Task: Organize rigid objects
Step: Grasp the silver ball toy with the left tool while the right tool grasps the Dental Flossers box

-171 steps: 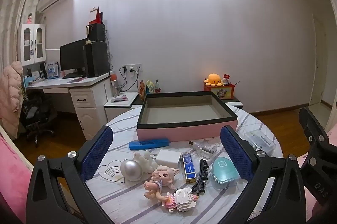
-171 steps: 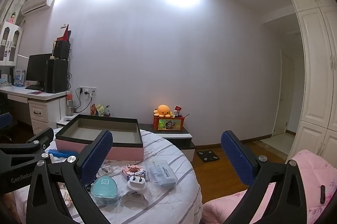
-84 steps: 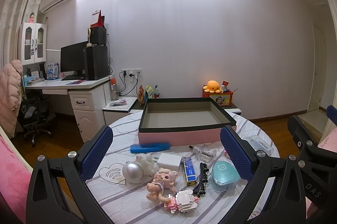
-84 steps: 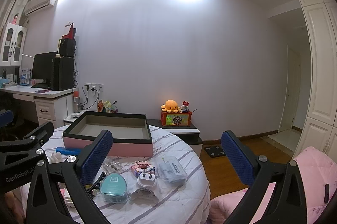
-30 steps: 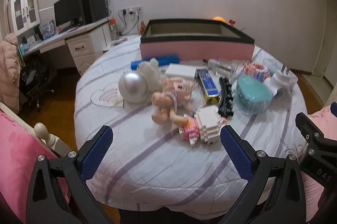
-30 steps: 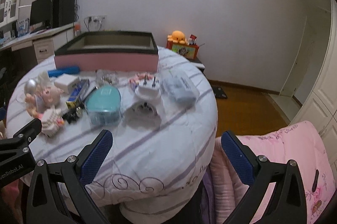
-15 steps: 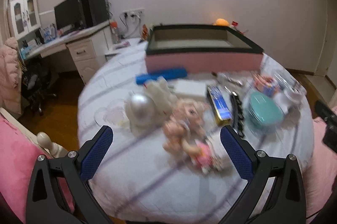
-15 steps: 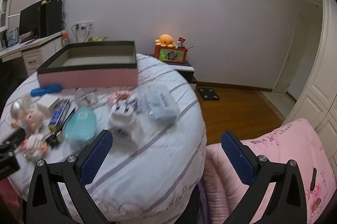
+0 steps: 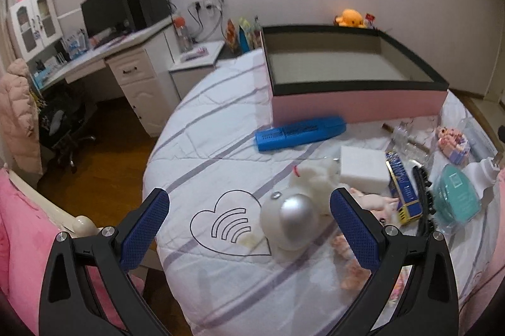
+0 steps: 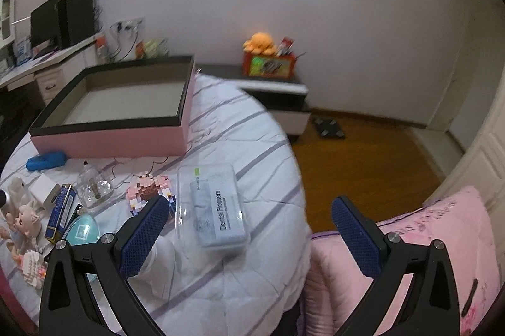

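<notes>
An empty pink box with a black rim (image 9: 356, 107) (image 10: 110, 140) stands at the far side of the round table. In front of it lie a blue case (image 9: 300, 132), a white charger block (image 9: 363, 168), a silver-topped white object (image 9: 292, 220), a white plush (image 9: 315, 178), a blue-and-gold box (image 9: 404, 190), a teal case (image 9: 457, 200), a pink brick model (image 10: 150, 190), a glass bottle (image 10: 94, 187) and a clear floss box (image 10: 211, 206). My left gripper (image 9: 249, 222) hovers open just before the silver object. My right gripper (image 10: 249, 225) is open above the floss box.
A purple-striped white cloth (image 9: 221, 146) covers the table. A desk with a monitor (image 9: 104, 17) and an office chair (image 9: 63, 121) stand at the left. A low shelf with an orange plush (image 10: 262, 44) is behind the table. Pink bedding (image 10: 410, 257) lies at the right.
Both grippers have tilted down from the wall and come in closer over the table. The left one has swung toward the silver object, the right one toward the floss box.
</notes>
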`<state>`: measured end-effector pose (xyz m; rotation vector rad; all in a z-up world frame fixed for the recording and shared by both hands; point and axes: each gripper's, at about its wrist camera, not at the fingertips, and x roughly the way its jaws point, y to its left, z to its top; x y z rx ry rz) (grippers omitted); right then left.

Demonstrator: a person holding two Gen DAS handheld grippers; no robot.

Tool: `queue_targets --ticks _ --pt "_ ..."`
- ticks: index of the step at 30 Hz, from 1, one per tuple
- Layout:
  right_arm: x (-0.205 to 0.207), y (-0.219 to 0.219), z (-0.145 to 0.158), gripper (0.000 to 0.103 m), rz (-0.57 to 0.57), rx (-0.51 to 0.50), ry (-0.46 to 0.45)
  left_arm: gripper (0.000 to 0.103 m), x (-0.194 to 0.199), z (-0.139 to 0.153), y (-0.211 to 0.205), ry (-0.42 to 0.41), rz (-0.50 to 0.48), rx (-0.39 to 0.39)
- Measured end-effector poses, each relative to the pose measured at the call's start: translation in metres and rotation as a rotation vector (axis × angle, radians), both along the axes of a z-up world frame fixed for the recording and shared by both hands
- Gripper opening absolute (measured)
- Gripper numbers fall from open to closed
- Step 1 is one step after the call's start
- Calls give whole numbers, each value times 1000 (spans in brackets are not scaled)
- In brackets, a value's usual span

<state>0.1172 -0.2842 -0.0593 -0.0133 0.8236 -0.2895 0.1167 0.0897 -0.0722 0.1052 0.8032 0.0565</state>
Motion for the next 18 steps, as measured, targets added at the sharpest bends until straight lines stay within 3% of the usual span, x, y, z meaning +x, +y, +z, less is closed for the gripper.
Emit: queue_targets --ticks 5,11,16,18 --pt "28 -6 -21 103 78 56 113 103 13 -12 1 77 -37 0" --pt "44 -7 -32 100 142 80 178 103 19 -15 -1 97 -73 -16" --pt "57 -12 -45 100 177 211 264 92 24 -23 -1 184 -155 -112" --pt "60 -17 -50 91 180 282 299 91 25 -24 -1 190 -167 -125"
